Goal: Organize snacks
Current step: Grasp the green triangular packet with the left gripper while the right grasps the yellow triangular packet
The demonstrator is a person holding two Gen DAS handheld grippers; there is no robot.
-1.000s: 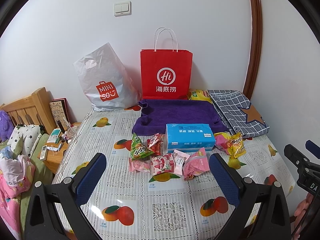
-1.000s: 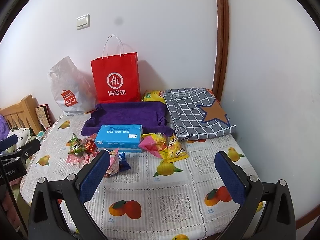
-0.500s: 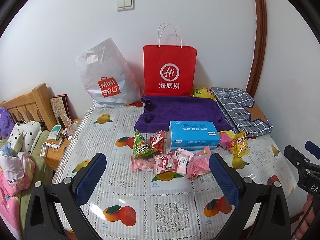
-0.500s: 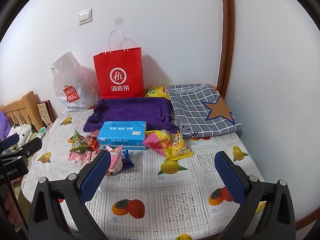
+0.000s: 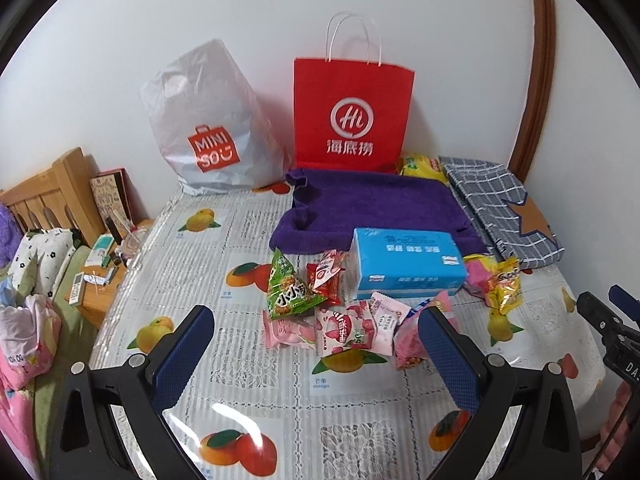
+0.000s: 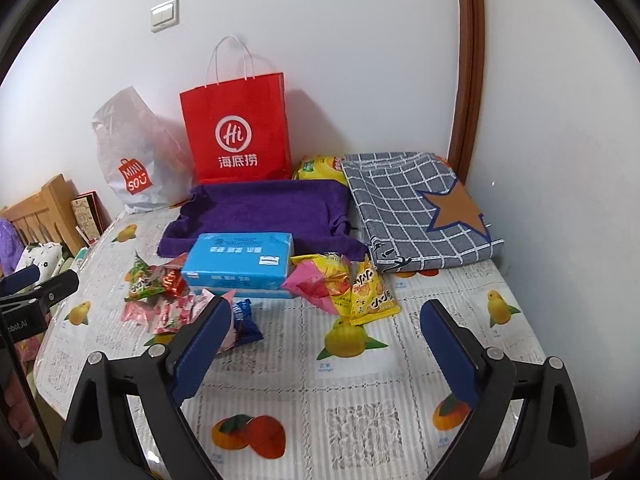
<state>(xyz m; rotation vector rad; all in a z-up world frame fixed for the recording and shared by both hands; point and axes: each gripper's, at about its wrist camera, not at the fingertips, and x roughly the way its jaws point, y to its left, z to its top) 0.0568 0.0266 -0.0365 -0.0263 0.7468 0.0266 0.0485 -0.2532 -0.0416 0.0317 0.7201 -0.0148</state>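
Left wrist view only: a wooden bedside stand [image 5: 98,280] with small clutter and bedding beside it, left of the fruit-print tablecloth [image 5: 248,364]; the pink snack packets [image 5: 344,330] show in full here.
Right wrist view only: a dark blue snack packet [image 6: 245,322] beside the left pad, and the whole orange star on the grey checked cloth [image 6: 416,212].
Back row, both views: a white plastic MINISO bag [image 5: 208,120], a red paper carrier bag [image 5: 352,108], a yellow packet [image 5: 420,164] behind the folded purple towel [image 5: 372,208].
Snacks: a green triangular packet [image 5: 288,292] and a red packet [image 5: 326,276] lie left of the light blue tissue box [image 5: 404,260]; pink packets lie just in front of it; a yellow crisp packet [image 6: 370,292] and a pink-and-yellow wrapper [image 6: 320,276] lie to its right.
Left gripper [image 5: 316,354]: hovers low over the tablecloth, jaws spread wide, gripping nothing; pink packets sit between its pads.
Right gripper [image 6: 324,350]: level, aimed at the wall, jaws spread wide, bare tablecloth between its pads.
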